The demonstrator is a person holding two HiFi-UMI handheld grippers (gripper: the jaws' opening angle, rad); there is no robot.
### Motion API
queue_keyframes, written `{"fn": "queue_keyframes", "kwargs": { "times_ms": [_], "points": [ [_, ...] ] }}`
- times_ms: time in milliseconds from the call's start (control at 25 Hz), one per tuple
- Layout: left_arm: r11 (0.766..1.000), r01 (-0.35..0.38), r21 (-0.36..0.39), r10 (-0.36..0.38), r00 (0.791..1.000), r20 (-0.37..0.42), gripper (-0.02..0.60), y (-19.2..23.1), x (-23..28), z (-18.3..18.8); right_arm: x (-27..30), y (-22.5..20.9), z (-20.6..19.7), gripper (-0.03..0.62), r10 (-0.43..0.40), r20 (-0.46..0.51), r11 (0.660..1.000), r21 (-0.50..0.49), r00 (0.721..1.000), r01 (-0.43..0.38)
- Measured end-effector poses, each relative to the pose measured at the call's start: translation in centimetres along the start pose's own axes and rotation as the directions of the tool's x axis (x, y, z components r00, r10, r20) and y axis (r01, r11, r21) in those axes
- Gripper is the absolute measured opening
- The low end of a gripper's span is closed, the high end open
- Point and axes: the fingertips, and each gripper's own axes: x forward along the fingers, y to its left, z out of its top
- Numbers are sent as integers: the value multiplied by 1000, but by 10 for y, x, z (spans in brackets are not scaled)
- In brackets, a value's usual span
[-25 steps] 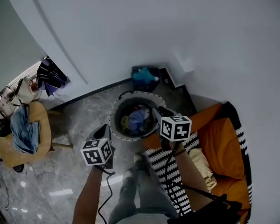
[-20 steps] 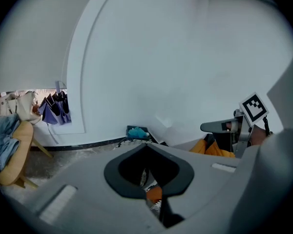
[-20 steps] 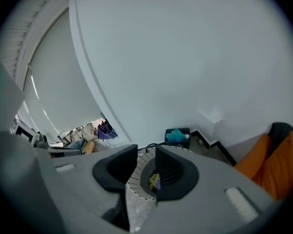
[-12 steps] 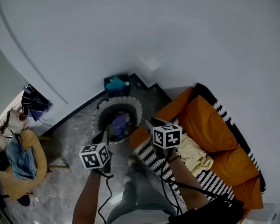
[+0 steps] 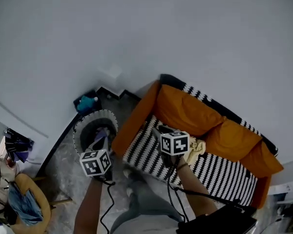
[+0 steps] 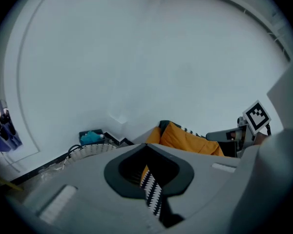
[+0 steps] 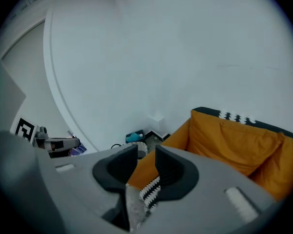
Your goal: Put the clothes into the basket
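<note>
Grippers hang over the sofa's edge, a garment waiting beside them.
Head view: a cream garment lies on the striped sofa just right of the right gripper, and the laundry basket shows just past the left gripper. Left gripper view: fingers closed, holding nothing. Right gripper view: fingers apart, with nothing between them.

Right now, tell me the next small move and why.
Probably lower the right gripper onto the pale yellow garment on the sofa: its jaws stand apart and empty, the garment lies just beside it, and the basket stands close by.
</note>
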Motion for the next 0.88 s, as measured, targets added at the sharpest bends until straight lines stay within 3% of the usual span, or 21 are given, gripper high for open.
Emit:
{"fn": "queue_keyframes", "kwargs": {
  "times_ms": [200,440,640,880],
  "points": [
    [993,107,50,-106,994,-23,-2,-57,19,-2,-50,-55,-21,120,-117,19,988,99,993,114],
    [969,233,88,-228,972,-64,-2,-117,42,-6,-96,-88,-36,120,-217,28,964,163,976,210],
    [948,301,102,-290,951,-106,-2,-161,64,-16,-123,-127,-54,120,-288,17,935,220,957,278],
    [924,361,125,-331,920,-209,-2,-217,97,-51,-152,-180,-93,121,-346,-25,892,300,938,337]
  ]
}}
